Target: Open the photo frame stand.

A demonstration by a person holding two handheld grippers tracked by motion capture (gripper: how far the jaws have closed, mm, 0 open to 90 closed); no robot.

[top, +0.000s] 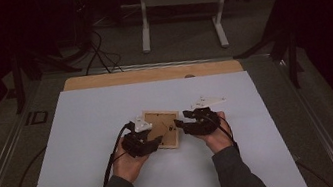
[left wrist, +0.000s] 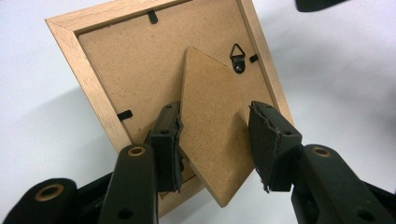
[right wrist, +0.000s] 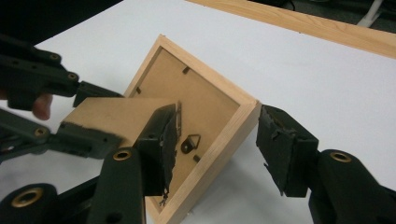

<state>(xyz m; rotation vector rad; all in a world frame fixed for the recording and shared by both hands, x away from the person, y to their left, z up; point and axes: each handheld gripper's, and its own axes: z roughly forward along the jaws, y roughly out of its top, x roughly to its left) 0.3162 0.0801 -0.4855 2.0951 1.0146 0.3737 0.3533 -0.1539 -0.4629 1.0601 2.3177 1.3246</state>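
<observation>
High view: a wooden picture frame (top: 161, 127) lies back-up at the middle of the white bench (top: 85, 136), left tool (top: 143, 142) and right tool (top: 198, 120) flanking it. Left gripper view: the left tool's jaws straddle the fold-out stand (left wrist: 212, 135); the left pad touches its edge, the right pad stands just clear, so no firm clamp. Right gripper view: the right tool's jaws are apart around the frame's corner, not pressing. I judge the step in hand is swinging the stand out; next calls for steadying the frame and pulling the stand gently.
</observation>
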